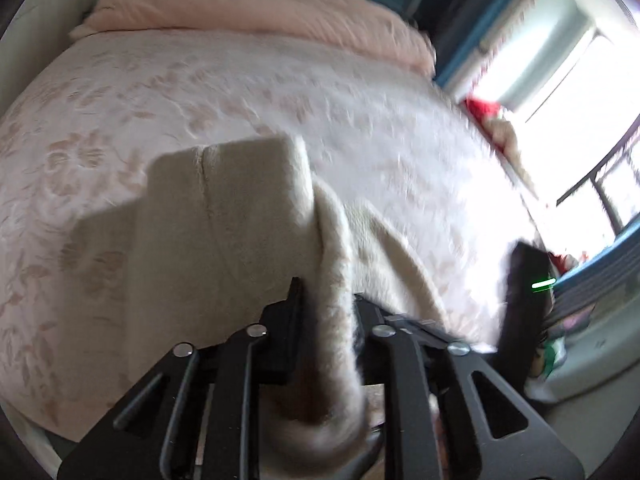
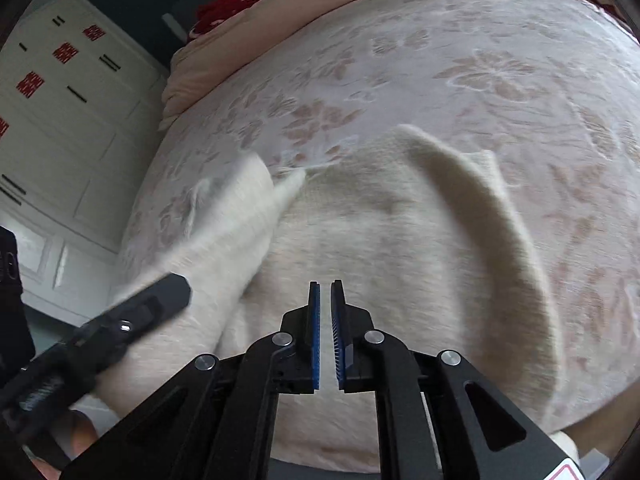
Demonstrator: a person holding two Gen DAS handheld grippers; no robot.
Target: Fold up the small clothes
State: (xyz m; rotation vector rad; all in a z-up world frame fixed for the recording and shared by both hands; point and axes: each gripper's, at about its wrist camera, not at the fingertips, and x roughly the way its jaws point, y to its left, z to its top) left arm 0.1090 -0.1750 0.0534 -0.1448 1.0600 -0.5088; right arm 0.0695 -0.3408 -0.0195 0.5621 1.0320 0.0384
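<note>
— One sweater (image 2: 400,248), cream and fuzzy, is lying on the bed (image 2: 500,60), rumpled, one part lifted off it.

— Who is lifting it?

— Left gripper (image 1: 326,300) is pinching a fold of it between nearly closed jaws. Right gripper (image 2: 325,320) is hovering over the knit, jaws a narrow slit apart, gripping nothing.

— Anything only one view is showing?

— Right view is showing a white wardrobe (image 2: 60,120); left view, a bright window (image 1: 560,80).
</note>
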